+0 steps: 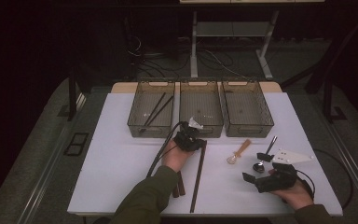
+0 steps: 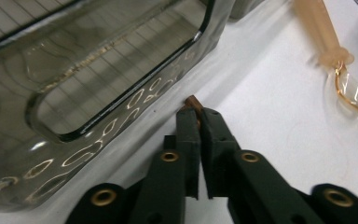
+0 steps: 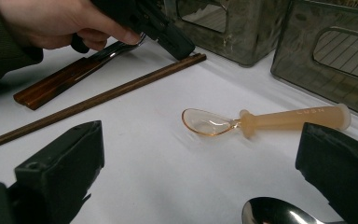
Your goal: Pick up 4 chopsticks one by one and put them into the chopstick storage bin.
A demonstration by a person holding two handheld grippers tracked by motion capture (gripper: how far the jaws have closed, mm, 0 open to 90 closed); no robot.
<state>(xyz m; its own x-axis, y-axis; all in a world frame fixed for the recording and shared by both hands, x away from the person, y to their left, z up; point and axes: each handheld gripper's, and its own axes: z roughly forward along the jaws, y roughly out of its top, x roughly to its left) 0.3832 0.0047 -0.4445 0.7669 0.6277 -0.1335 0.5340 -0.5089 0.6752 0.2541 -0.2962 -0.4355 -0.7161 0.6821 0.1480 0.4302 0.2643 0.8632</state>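
Where the middle bin's [image 1: 201, 109] near wall meets the table: long, thin, dark-brown chopstick [image 1: 198, 175], square-tipped, far end pinched in left gripper [image 2: 196, 114], jaws nearly together. Right gripper [image 1: 251, 175] spread, nothing held.

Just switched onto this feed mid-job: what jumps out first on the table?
Three smoky clear bins stand in a row at the table's far side, the left one holding dark sticks. In front of the middle bin, the left gripper is pinched shut on the tip of a long brown chopstick. The right gripper waits open near an amber plastic spoon.
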